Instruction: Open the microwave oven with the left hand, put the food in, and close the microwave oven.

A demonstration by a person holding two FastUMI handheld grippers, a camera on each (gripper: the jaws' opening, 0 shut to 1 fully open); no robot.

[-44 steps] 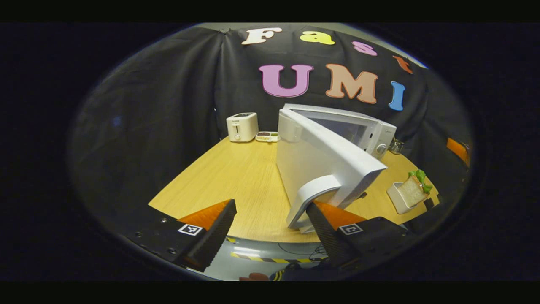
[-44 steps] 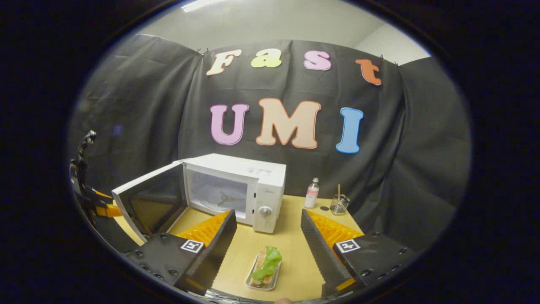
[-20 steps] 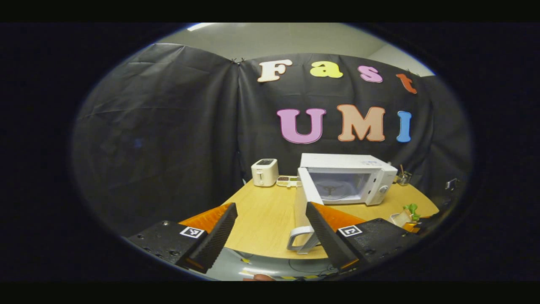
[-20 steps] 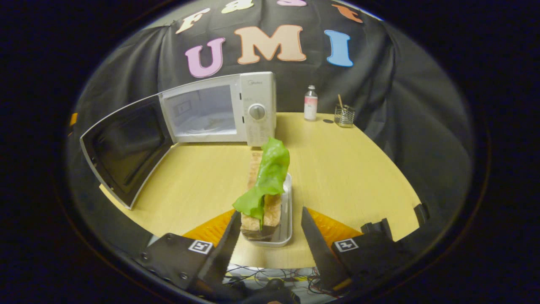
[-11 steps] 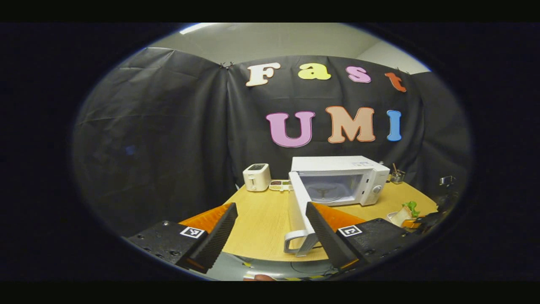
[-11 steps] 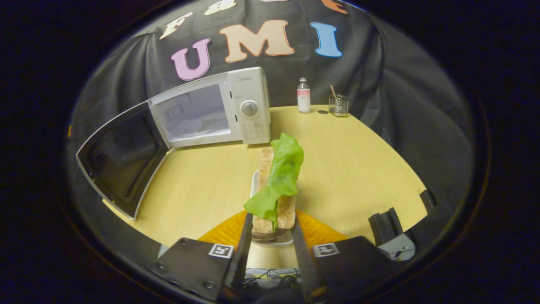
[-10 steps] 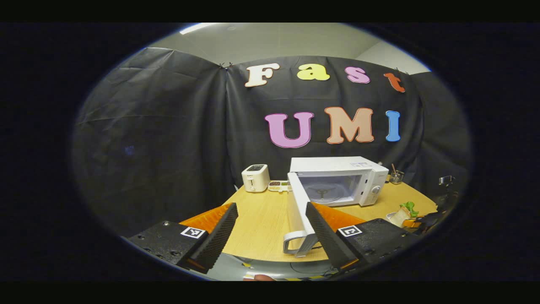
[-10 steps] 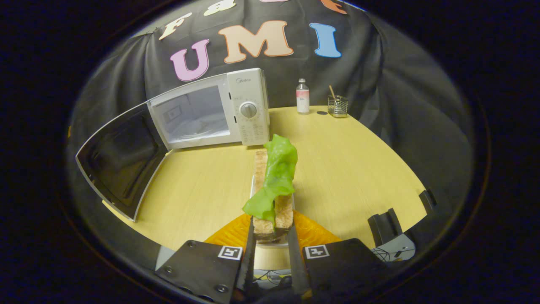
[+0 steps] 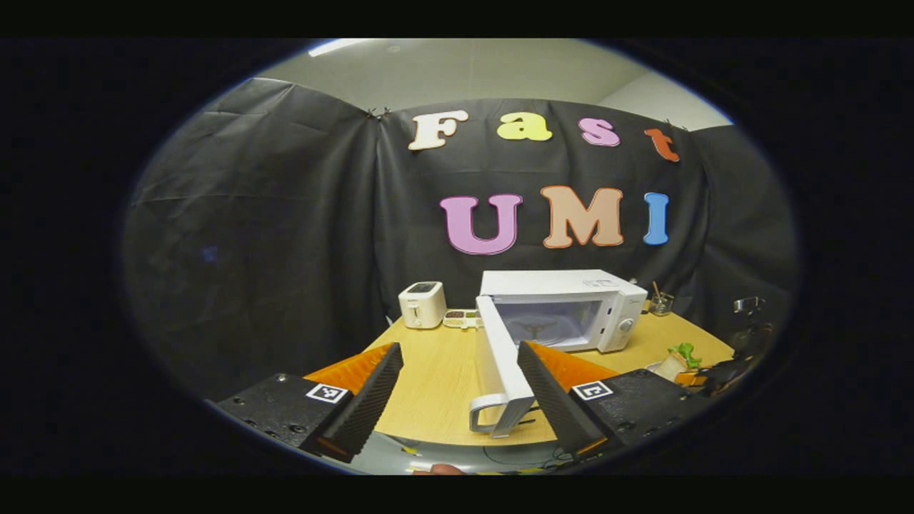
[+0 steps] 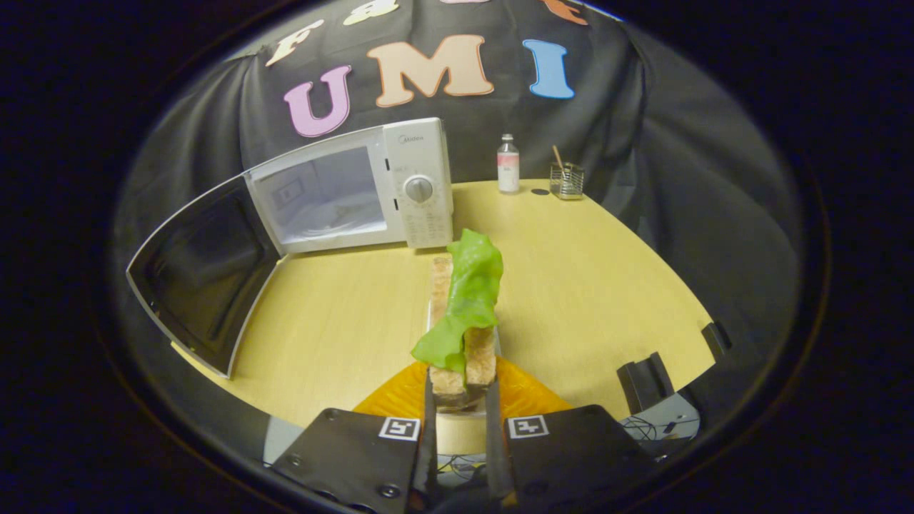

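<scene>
The white microwave (image 9: 564, 310) stands at the back of the round wooden table (image 9: 428, 371) with its door (image 9: 500, 364) swung wide open. My left gripper (image 9: 458, 353) hangs open off the table's near edge, a little short of the door's handle (image 9: 485, 417) and touching nothing. In the right gripper view the bread with a green lettuce leaf (image 10: 468, 300) stands in a narrow white tray. My right gripper (image 10: 460, 403) is shut on that tray's near end. The microwave's cavity (image 10: 321, 200) and the dark inside of the door (image 10: 207, 271) lie ahead to the left.
A white toaster (image 9: 421, 305) and a small dish (image 9: 457, 318) sit left of the microwave. A small bottle (image 10: 508, 164) and a wire holder (image 10: 564, 180) stand at the back right. A black bracket (image 10: 646, 382) sits at the table's near right edge.
My left gripper let go of the door's handle and drew back, leaving the door open. My right gripper came down over the tray of food and closed on it.
</scene>
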